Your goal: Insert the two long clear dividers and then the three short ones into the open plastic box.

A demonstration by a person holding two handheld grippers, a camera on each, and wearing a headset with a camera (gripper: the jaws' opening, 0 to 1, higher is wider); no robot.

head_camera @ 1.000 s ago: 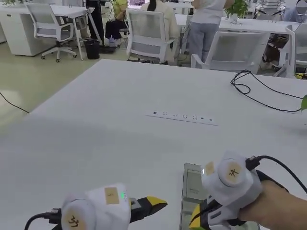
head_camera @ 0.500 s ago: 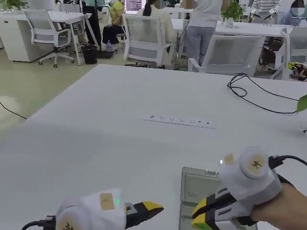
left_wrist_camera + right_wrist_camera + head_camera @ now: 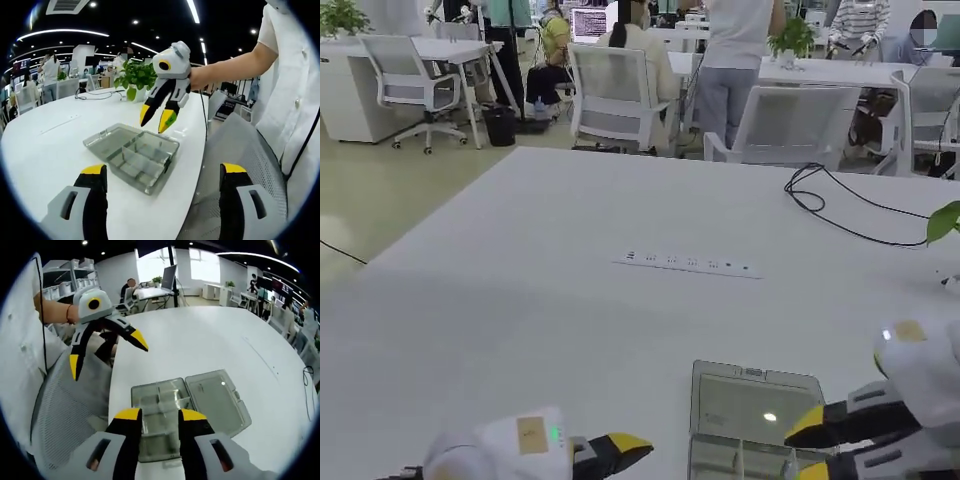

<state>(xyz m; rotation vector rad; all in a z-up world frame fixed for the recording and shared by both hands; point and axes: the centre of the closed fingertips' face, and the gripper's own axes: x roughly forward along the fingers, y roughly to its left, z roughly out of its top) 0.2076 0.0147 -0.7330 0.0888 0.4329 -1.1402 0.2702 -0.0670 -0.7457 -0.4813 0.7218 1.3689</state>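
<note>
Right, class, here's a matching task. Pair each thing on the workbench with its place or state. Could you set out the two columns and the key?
Things
1. left gripper
2. plastic box
3. black cable
4. power strip

Places or states
A. lid open, lying back on the table
B. flat along the middle of the table
C. jaws wide apart, holding nothing
D. looped at the far right of the table

Pairs: 1-C, 2-A, 3-D, 4-B
</note>
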